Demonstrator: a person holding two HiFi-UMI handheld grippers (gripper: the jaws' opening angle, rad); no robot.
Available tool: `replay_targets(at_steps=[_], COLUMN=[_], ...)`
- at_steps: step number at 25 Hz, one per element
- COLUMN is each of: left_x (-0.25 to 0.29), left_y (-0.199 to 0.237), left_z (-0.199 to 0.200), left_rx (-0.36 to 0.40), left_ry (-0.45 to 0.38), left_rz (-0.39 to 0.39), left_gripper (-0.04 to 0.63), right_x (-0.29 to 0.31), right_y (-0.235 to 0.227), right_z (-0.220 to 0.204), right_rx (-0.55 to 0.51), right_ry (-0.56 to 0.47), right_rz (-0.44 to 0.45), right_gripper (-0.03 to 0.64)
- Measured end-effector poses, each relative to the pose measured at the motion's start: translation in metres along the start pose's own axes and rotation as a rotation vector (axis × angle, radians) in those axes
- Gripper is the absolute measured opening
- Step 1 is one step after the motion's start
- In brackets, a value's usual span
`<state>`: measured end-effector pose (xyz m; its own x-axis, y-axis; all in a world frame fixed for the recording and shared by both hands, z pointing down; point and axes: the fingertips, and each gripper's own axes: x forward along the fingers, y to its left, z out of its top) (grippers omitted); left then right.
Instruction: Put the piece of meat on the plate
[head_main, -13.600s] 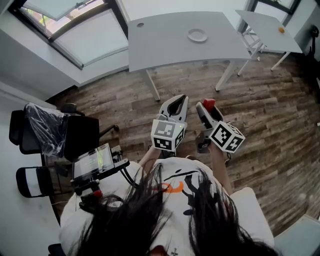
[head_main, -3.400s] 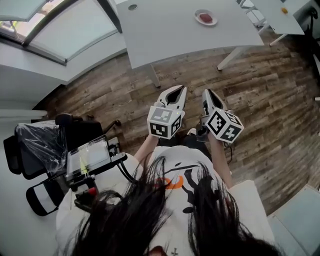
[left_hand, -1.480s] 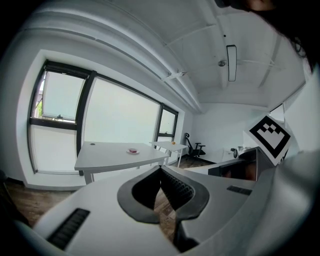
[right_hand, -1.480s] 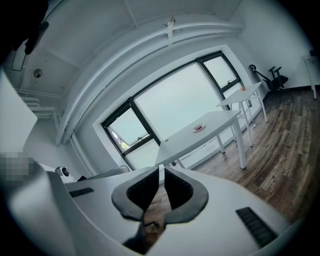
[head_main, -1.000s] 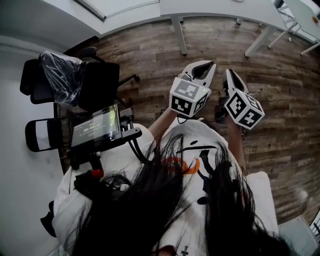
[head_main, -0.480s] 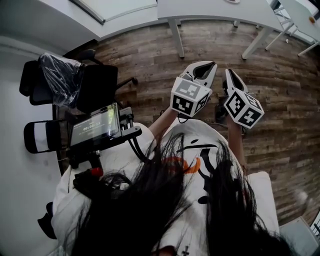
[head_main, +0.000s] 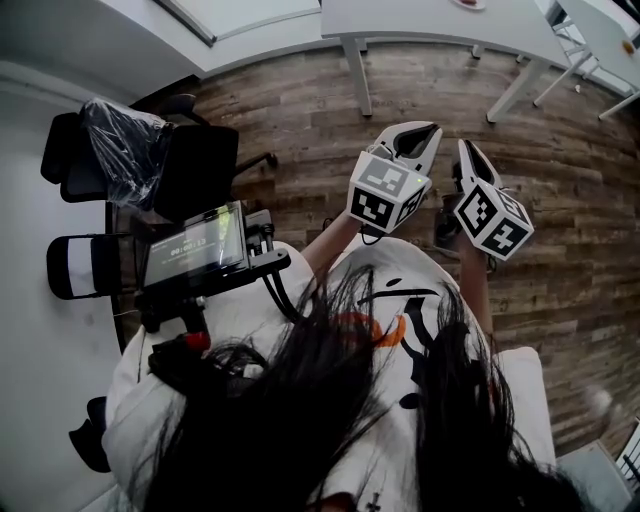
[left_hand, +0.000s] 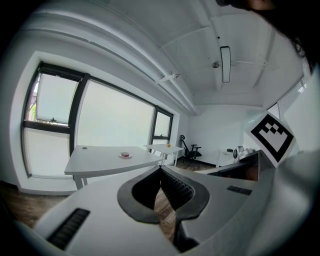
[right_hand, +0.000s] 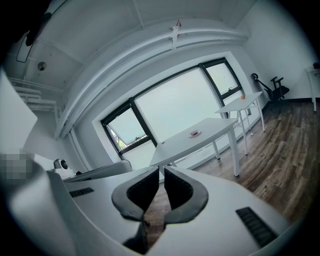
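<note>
Jaws of left gripper (left_hand: 160, 169) closed, tips meeting, nothing between them. Right gripper (right_hand: 161, 170) jaws likewise together, empty. Both held above wood floor (head_main: 300, 110), well apart from white table (left_hand: 95, 161). On the table: plate (left_hand: 130, 156) carrying the piece of meat (left_hand: 124, 154).

A big white table (head_main: 420, 15) stands well ahead of the left tongs (head_main: 428, 131). A small table (head_main: 600, 20) with a little orange thing (head_main: 628, 46) is ahead and to the right of the right tongs (head_main: 466, 150). Left of both tongs are black chairs (head_main: 195, 170) and a screen (head_main: 195, 245). A brown wood floor (head_main: 570, 130) lies under them.
</note>
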<state>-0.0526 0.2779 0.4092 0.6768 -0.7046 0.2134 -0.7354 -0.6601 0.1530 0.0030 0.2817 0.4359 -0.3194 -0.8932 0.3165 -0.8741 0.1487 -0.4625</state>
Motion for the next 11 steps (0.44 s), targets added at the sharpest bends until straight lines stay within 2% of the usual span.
replay_targets(at_steps=[11], left_x=[-0.0003], left_y=[-0.0026], left_z=[-0.0021], left_rx=[0.012], left_ry=[0.010], left_rz=[-0.012], left_gripper=[0.006], right_x=[-0.0040], right_y=[-0.0066], right_z=[-0.0015], right_rx=[0.025], right_ry=[-0.010], right_rz=[-0.018], right_gripper=[0.040])
